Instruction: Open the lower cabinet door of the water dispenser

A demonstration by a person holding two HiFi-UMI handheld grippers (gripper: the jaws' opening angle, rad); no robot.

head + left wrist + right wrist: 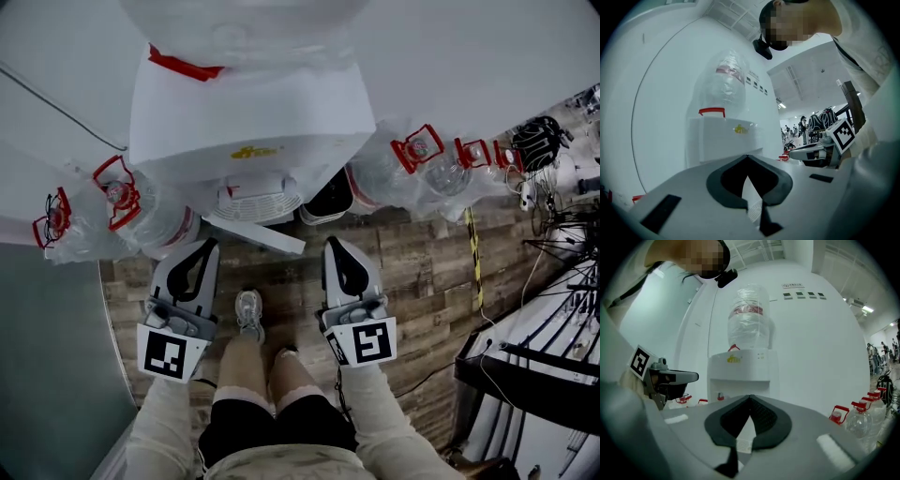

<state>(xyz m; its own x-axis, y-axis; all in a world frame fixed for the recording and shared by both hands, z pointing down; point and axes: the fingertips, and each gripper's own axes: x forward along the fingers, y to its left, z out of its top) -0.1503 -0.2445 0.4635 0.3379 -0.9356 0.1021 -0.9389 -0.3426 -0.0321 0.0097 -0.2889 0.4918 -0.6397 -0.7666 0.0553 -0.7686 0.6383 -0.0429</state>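
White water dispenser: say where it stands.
The white water dispenser stands top centre in the head view, clear red-handled water jugs at either side.

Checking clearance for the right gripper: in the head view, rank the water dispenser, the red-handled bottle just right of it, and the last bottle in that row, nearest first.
1. water dispenser, just ahead of the right gripper, slightly left.
2. red-handled bottle beside the dispenser, ahead and to the right.
3. last bottle in the row, far right.
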